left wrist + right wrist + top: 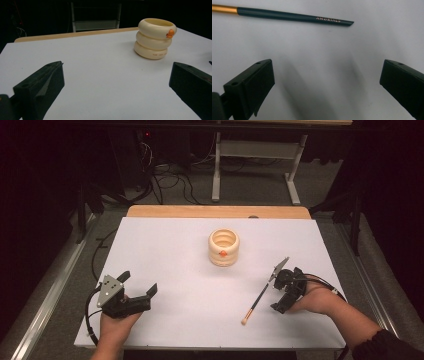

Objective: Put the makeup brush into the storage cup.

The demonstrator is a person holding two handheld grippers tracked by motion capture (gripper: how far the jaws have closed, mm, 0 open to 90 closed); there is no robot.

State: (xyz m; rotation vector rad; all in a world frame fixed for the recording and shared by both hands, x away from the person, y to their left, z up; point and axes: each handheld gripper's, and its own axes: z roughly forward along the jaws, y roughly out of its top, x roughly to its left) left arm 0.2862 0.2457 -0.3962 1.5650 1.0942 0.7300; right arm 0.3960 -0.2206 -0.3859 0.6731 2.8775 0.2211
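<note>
— Where is the right tool (pixel 281 292) at this moment?

— Low over the right side of the white table (pixel 170 245), held in the person's right hand (pixel 320 301). Its jaws stand spread wide apart with nothing between them; in the right gripper view they rise at either side with bare table in the gap.

— And the brush?

— The makeup brush (pixel 258 301) lies flat on the table just beside that tool, on its left in the high view. It runs on a slant, pale bristle end toward the person, dark handle tip pointing up toward the tool. In the right gripper view the dark handle (pixel 292 16) crosses the top of the frame, beyond the jaw tips, with a gold band at its left end and small lettering near the slanted tip. The tool is not touching it.

— What about the other side?

— The left tool (pixel 140 287) sits near the front left of the table in the left hand (pixel 116 326), jaws likewise open and empty.

— Anything else on the table?

— A cream holder (pixel 224 247) shaped like three stacked rings, upright near the middle toward the far edge, with a small orange mark on its front. It is well apart from both tools. In the left gripper view it stands ahead and to the right.
</note>
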